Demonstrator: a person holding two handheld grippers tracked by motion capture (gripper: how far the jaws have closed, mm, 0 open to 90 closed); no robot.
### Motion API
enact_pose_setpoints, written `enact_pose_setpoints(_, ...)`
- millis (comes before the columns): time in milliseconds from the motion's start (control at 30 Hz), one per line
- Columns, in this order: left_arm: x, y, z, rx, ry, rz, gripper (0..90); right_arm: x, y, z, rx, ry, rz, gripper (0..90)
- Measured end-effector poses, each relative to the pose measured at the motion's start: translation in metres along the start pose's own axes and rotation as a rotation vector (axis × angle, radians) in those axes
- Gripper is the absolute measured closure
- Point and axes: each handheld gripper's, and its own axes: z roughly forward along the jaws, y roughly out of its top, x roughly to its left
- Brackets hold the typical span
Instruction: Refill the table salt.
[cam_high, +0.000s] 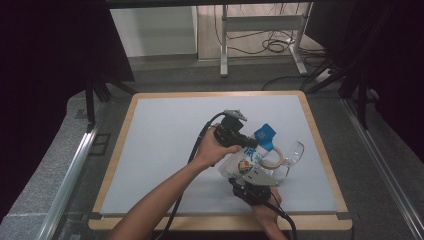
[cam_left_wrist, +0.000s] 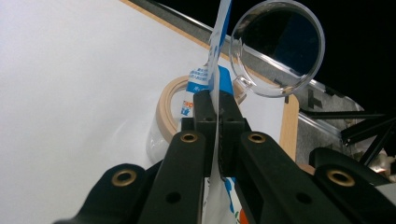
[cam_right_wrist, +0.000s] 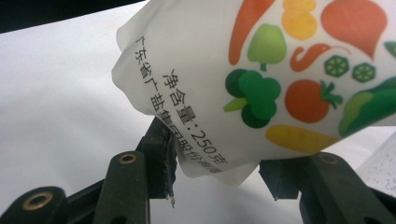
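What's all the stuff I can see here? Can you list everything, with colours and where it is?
Pouch: one, white with blue top and printed vegetables, held above the mat, right of centre.
Jar: one, clear glass with a tan rim, lying on its side just right of the pouch, its clear hinged lid open.
Mat: one, pale grey, covering the table.
Table: one, light wood edge around the mat.
Metal frame: one, grey, on the floor beyond the table with black cables.
Left gripper: one, black, shut on the pouch's blue top edge.
Right gripper: one, black, jaws either side of the pouch's bottom corner.
Forearms: two, entering from the bottom edge.
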Motion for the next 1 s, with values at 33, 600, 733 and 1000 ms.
enact_pose_setpoints(33,-0.001,0.001,0.001,0.005,0.000,0.002,90.0,0.000,0.000,0.000,-0.001,-0.001,-0.001,52.6)
enact_pose_setpoints(600,-0.004,0.008,0.007,0.043,0.006,0.016,90.0,-0.001,0.004,-0.001,-0.003,0.001,0.026,53.0)
enact_pose_setpoints(733,-0.007,0.008,0.004,0.034,0.011,0.013,90.0,-0.002,0.004,0.000,-0.013,-0.001,0.020,53.2)
enact_pose_setpoints(1000,-0.017,0.009,0.001,0.030,0.027,0.035,90.0,-0.003,0.005,0.002,-0.027,-0.010,0.014,53.2)
